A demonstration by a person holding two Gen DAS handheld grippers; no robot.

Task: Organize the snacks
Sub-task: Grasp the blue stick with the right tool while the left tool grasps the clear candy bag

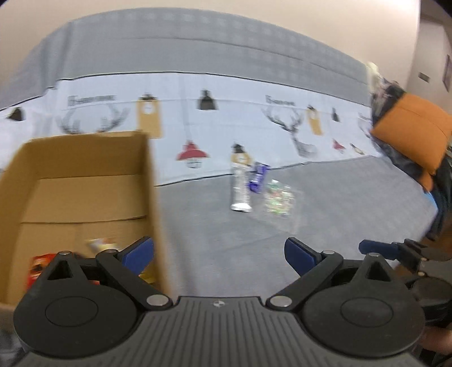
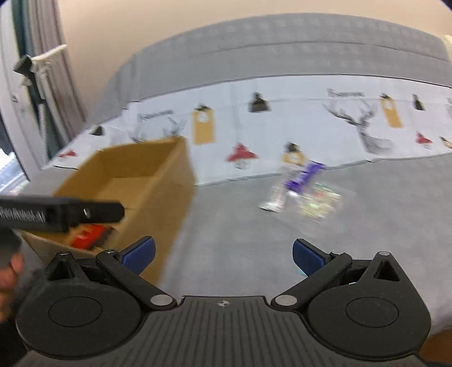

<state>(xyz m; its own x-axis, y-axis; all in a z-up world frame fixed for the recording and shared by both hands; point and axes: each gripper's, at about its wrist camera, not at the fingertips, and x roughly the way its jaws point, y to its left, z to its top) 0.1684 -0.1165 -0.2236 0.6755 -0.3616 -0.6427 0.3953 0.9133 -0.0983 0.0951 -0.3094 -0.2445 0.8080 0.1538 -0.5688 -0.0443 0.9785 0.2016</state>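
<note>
While too blurred, purple wrapper's (image 2: 303, 176) lettering.

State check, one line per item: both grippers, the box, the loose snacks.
left gripper: open, empty
right gripper: open, empty
cardboard box: open-topped, red packet inside
silver packet: lying on grey cover, outside box
purple packet: outside box, beside silver packet
clear candy bag: flat on cover, outside box

a wide grey fabric bed (image 1: 325, 214) with a grey padded headboard (image 2: 296, 39) stands against a plain beige wall (image 2: 169, 17). at the left, a bright window (image 2: 8, 158) with grey curtain (image 2: 48, 42).
</note>
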